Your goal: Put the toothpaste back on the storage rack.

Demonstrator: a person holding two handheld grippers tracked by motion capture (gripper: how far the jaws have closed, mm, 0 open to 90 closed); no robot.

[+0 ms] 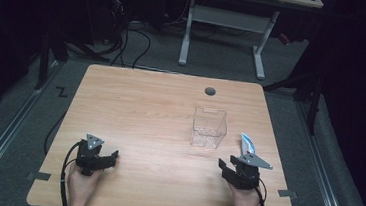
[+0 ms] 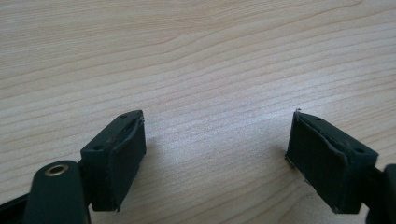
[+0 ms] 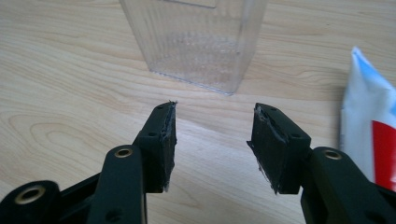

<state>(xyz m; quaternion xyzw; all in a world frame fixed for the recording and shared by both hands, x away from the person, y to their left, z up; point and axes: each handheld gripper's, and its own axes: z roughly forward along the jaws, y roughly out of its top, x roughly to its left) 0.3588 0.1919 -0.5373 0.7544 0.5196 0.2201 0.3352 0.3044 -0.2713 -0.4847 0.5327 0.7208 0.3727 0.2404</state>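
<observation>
**A:** What does this plate show, taking the clear, ribbed, square plastic box (image 1: 209, 128) as the landmark?

**B:** My two pairs of fingers at the near edge of the pale wooden bench (image 1: 140, 109). My right gripper (image 3: 212, 140) sits just in front of the box, its black fingers (image 3: 161, 140) half spread with only bare wood between them. They pinch nothing. My left gripper (image 2: 215, 154) rests well to the left of the box, fingers (image 2: 123, 158) spread wide over bare grain.

**A:** And the thing to be handled?

**B:** The white, flat plastic pouch with blue and red print (image 3: 371, 135) lies just right of the box and beside my right gripper, outside the right-hand finger. In the high view its far end (image 1: 247, 141) shows beyond the gripper's grey plate.

**A:** What could go wrong from here?

**B:** As I judge it, three things.
- The fingers point at the box, not the pouch. Closing now would catch air.
- A flat pouch on a flat bench gives little edge, so pads coming in too high would slide over it or push it away.
- The box is light and close. A sideways sweep could knock it askew or tip it.
</observation>
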